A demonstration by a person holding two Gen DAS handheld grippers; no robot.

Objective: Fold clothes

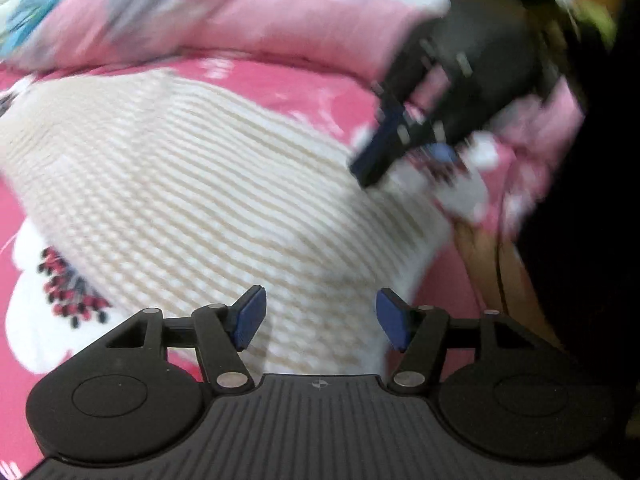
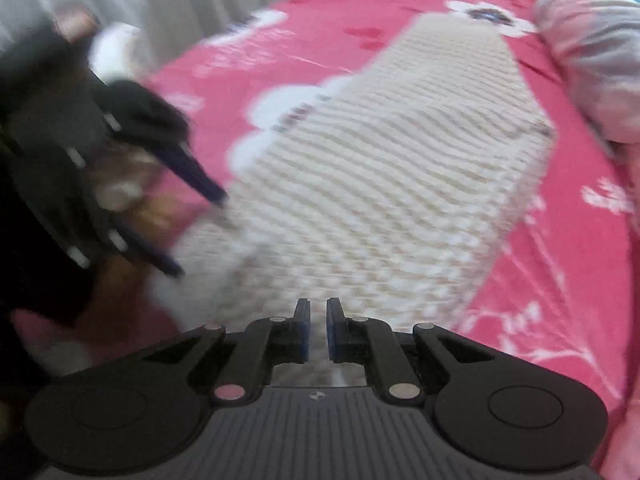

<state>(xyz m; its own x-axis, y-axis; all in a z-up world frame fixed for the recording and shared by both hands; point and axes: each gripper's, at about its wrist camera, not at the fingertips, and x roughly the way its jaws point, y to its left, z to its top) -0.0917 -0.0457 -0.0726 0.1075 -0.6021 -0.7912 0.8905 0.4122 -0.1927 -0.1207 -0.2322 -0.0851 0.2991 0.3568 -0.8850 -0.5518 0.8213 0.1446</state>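
The cream knit garment [image 2: 384, 184] lay flat on the pink floral bedsheet [image 2: 560, 264]. Above its near edge, the left gripper [image 1: 320, 320] stood apart and empty, while the right gripper [image 2: 319, 330] was barely parted, holding nothing. The next fold probably called for pinching both near corners evenly.

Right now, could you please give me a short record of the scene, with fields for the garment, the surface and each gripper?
garment: cream ribbed knit garment, lying flat, apparently folded into a long panel
surface: pink floral bedsheet
bedding nearby: pink bundled quilt beyond the garment
left gripper: jaws open, nothing between them, above the garment
right gripper: jaws nearly together with a narrow gap, nothing held, over the garment's near end
image quality: both views motion-blurred
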